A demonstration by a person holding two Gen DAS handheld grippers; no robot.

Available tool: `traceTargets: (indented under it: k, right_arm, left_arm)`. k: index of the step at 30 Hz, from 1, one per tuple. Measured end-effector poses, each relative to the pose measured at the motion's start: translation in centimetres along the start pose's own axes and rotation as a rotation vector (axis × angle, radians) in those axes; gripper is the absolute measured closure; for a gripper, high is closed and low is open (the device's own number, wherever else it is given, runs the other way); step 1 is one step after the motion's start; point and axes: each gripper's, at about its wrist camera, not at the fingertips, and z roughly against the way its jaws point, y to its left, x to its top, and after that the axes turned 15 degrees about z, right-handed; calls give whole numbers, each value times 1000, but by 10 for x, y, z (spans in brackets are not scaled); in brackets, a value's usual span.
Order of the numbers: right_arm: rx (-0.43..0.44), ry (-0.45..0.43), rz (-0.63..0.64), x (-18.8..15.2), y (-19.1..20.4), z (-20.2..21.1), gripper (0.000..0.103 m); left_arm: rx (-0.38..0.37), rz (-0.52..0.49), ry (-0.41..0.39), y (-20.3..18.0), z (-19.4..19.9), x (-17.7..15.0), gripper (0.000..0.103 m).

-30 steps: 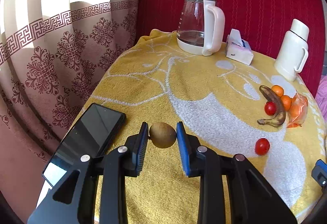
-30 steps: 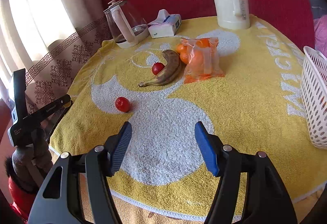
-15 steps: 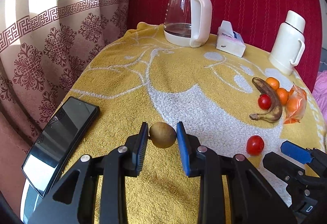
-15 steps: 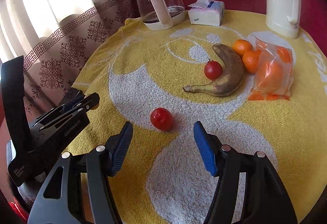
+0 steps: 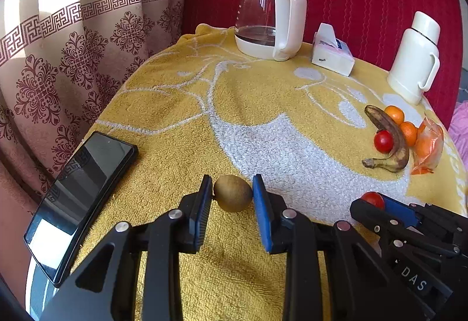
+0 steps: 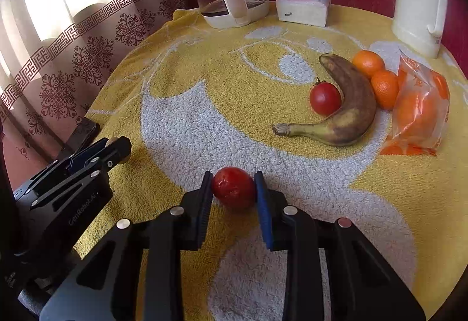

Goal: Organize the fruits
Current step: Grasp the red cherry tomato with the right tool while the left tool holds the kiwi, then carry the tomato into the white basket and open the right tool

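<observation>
The near tomato (image 6: 233, 187) is sitting on the yellow towel (image 6: 190, 63), well short of the banana (image 6: 345, 113), with the right gripper (image 6: 233, 195) clamping it. The left gripper (image 5: 232, 199) is gripping a kiwi (image 5: 232, 197). The remaining fruit beside the banana is waiting, unsorted.

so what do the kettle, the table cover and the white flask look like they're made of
Kettle: clear glass body, seemingly, since the red backdrop shows through it; glossy white plastic handle and base.
Table cover: yellow and white terry towelling, matte, with a looped pile.
White flask: glossy cream shell, likely plastic, though painted metal can't be ruled out.
</observation>
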Motion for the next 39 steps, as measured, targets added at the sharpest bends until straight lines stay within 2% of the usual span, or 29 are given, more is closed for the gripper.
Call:
traceTargets:
  k: [9,23,31,39]
  right_arm:
    - [-26,-40,-27,-6,-8,19,74]
    - [-107,-127,-111,-29,-34,77,74]
    - [-188,-170,-172,-50,-59,117,74]
    - [-326,-242,-275,-80,-97,174,74]
  left_arm:
    - [10,-29,-21,-6,2,-3,74]
    - [24,-71,-64,-14,9,-8,74]
    - [32,-78,-78,-16,11,-9,74]
    - [41,-82,-89,-16,12,-10,74]
